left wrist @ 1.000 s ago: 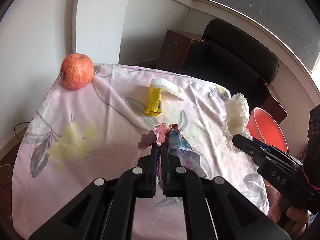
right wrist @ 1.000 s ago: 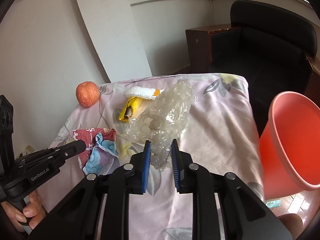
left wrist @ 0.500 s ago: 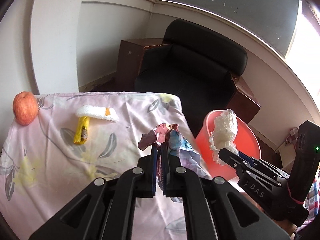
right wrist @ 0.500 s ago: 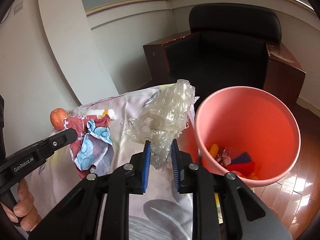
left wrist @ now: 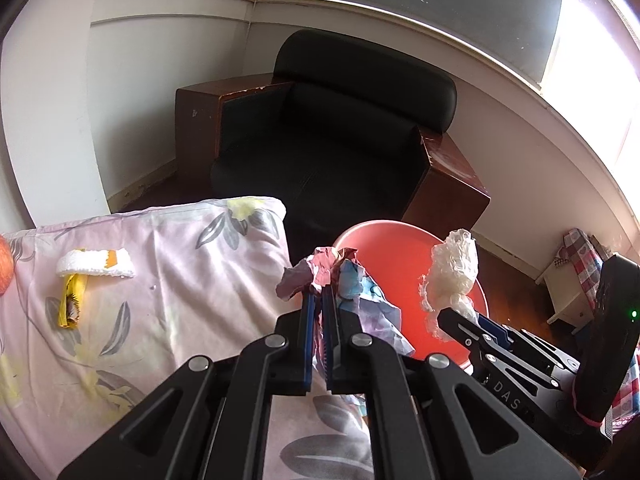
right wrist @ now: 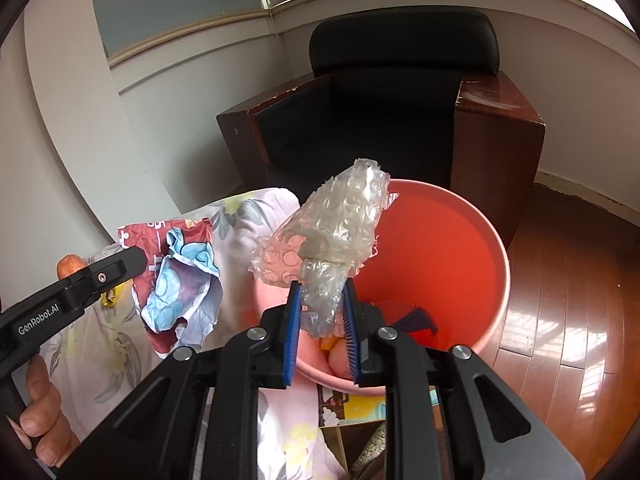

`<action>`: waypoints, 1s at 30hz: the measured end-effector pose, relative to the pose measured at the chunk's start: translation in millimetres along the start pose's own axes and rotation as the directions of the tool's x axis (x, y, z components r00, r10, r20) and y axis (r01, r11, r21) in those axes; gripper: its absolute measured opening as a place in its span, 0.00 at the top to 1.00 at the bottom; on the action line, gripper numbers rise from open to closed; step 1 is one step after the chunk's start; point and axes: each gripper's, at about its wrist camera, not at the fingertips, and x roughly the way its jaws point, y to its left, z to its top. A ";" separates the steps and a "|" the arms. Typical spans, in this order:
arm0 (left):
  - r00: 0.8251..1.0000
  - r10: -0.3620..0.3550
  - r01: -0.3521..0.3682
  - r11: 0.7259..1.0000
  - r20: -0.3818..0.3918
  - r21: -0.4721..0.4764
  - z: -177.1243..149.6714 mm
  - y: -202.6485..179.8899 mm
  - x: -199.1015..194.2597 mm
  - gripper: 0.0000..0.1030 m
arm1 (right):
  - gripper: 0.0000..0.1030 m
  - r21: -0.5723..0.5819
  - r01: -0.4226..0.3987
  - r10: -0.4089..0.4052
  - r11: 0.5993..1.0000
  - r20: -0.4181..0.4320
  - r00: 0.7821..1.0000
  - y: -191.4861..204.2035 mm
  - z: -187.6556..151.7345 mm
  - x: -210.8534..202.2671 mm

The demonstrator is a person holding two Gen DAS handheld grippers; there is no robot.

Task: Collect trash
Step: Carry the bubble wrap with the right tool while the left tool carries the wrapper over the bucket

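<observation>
My left gripper (left wrist: 318,300) is shut on a crumpled red, pink and blue wrapper (left wrist: 352,284), held over the table's right edge beside the red bucket (left wrist: 404,240). In the right wrist view that wrapper (right wrist: 180,276) hangs from the left gripper (right wrist: 132,258). My right gripper (right wrist: 320,292) is shut on a wad of clear bubble wrap (right wrist: 340,224), held above the near rim of the bucket (right wrist: 460,248), which has trash at its bottom. The left wrist view shows the bubble wrap (left wrist: 454,276) standing up from the right gripper (left wrist: 444,316). A yellow wrapper (left wrist: 70,300) and a white foam strip (left wrist: 96,266) lie on the table.
The table carries a pink floral cloth (left wrist: 160,280), with an apple (left wrist: 5,268) at its far left edge. A black armchair with wooden sides (left wrist: 340,128) stands behind the bucket. Wooden floor (right wrist: 580,280) lies to the right. A hand (right wrist: 40,420) holds the left gripper's handle.
Both grippers have swung right from over the table to the bucket, carrying the wrapper and the bubble wrap. The apple and yellow wrapper have slid to the left edge of view.
</observation>
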 end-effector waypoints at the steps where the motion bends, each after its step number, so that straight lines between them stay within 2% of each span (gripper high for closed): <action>1: 1.000 -0.004 0.004 1.000 -0.003 0.004 1.0 -5.1 3.6 0.97 | 0.80 0.005 0.006 -0.006 1.000 0.001 1.000 -4.9 0.8 -0.1; 14: 0.998 -0.018 0.022 0.998 -0.052 0.062 5.5 -53.4 48.4 0.97 | 0.80 0.044 0.060 -0.060 0.997 -0.008 0.998 -42.1 -0.7 3.8; 30: 0.996 -0.001 0.011 0.994 -0.092 0.106 0.5 -70.7 80.5 0.97 | 0.80 0.043 0.087 -0.086 0.995 -0.039 0.996 -58.1 0.5 18.1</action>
